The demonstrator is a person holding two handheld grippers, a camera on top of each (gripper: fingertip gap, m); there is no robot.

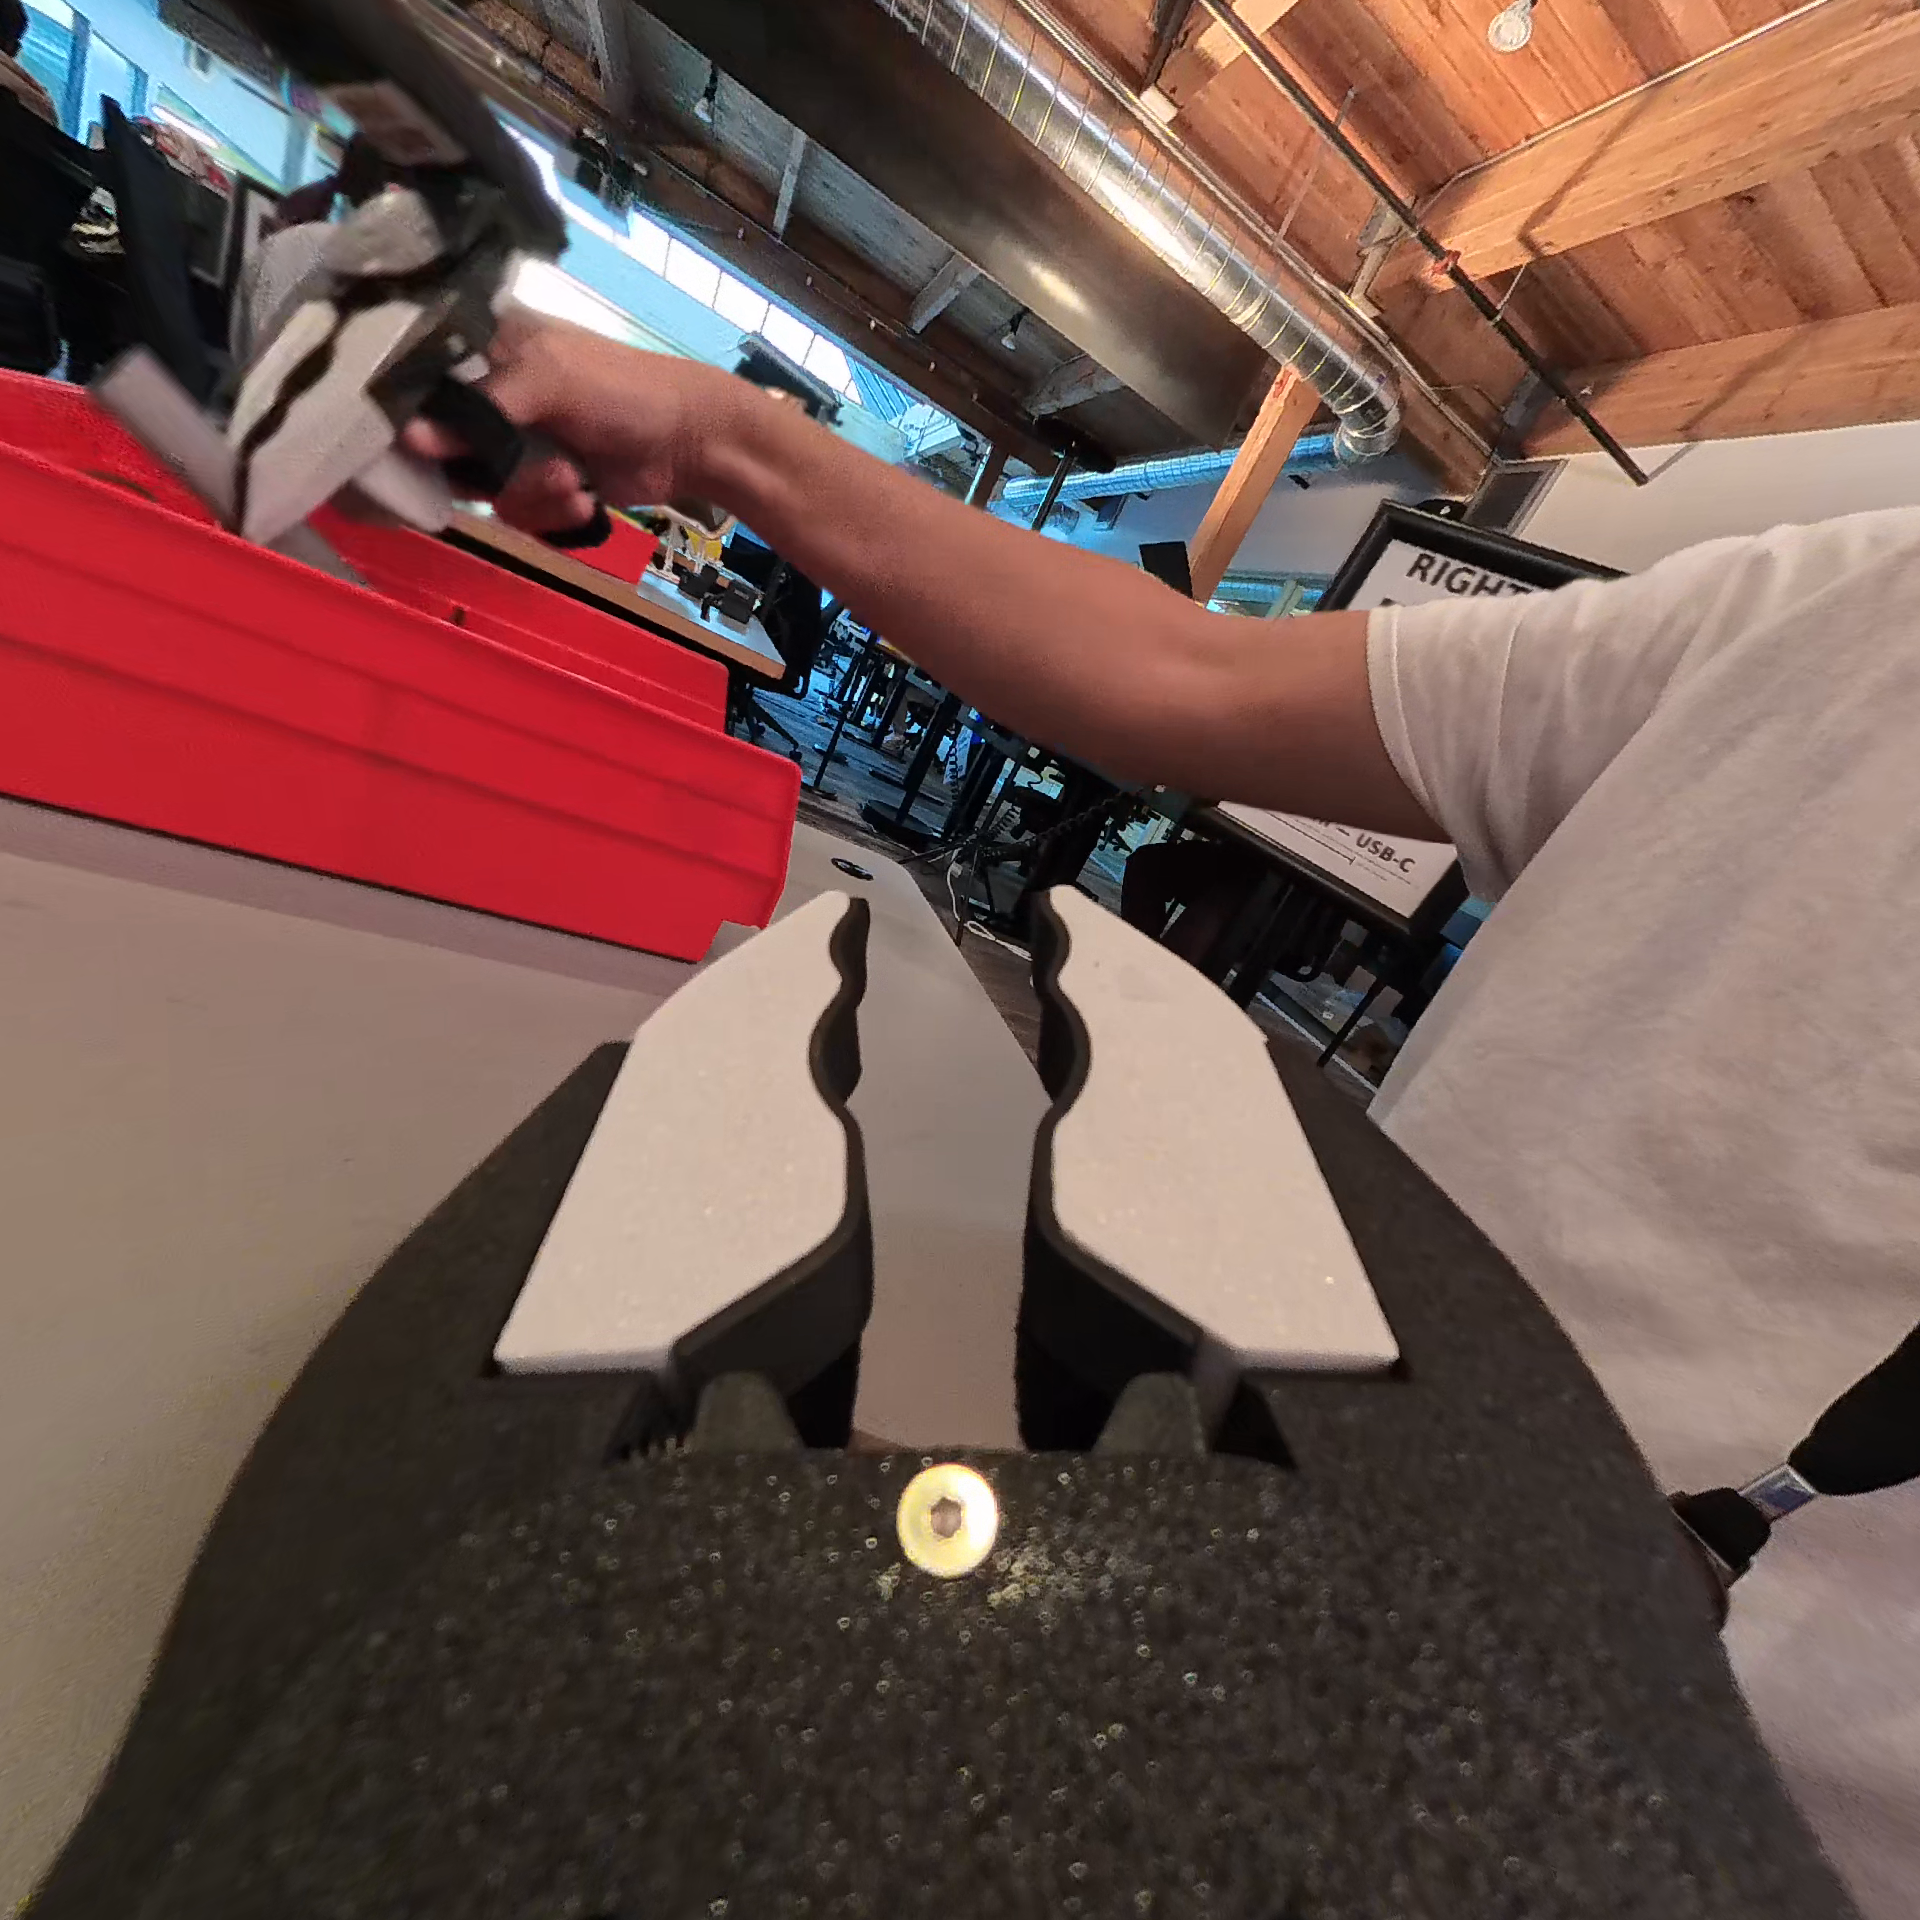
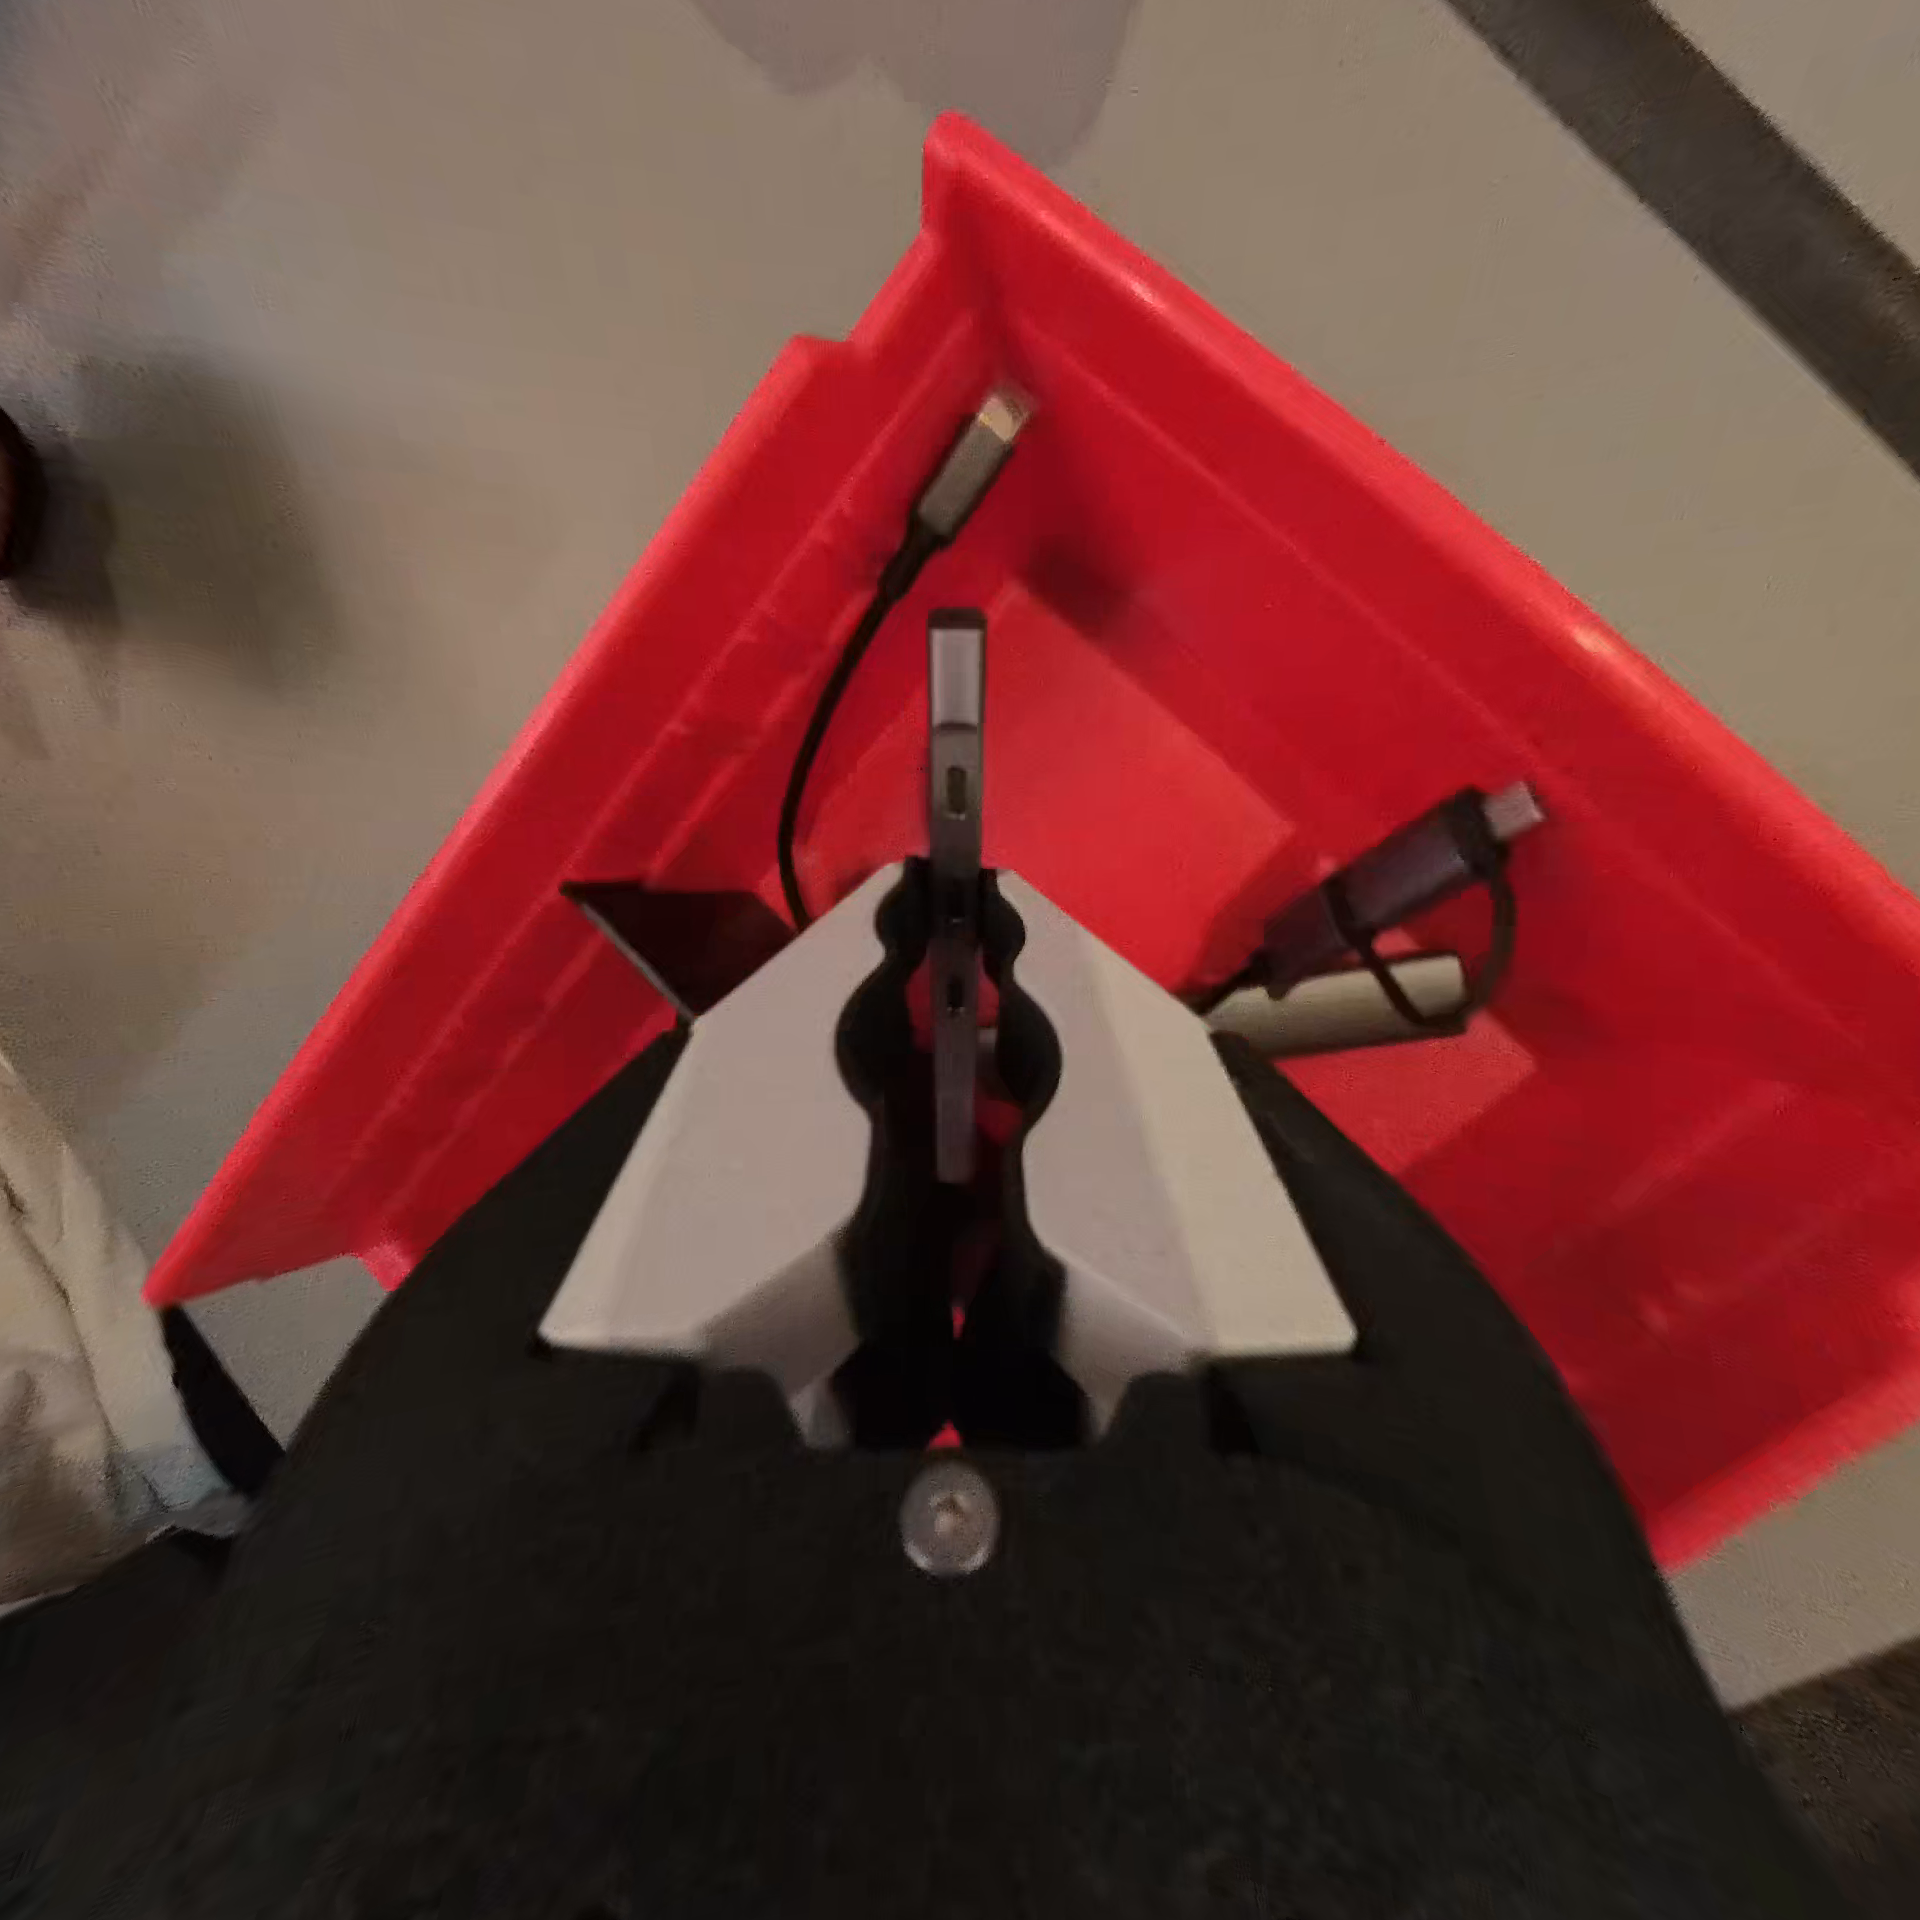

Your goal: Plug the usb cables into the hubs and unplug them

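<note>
Clamped in our right claw [image 2: 951, 935], we are holding a slim grey hub [image 2: 954, 831] edge-on above the red bin [image 2: 1351, 582], probably so its ports stay reachable. Our left claw [image 1: 948, 914] is waiting spread and empty over the counter [image 1: 260, 1091], while spare cables [image 2: 1392, 904] are lying in the bin.

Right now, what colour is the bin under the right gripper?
Red bin; the right wrist view shows it best.
</note>
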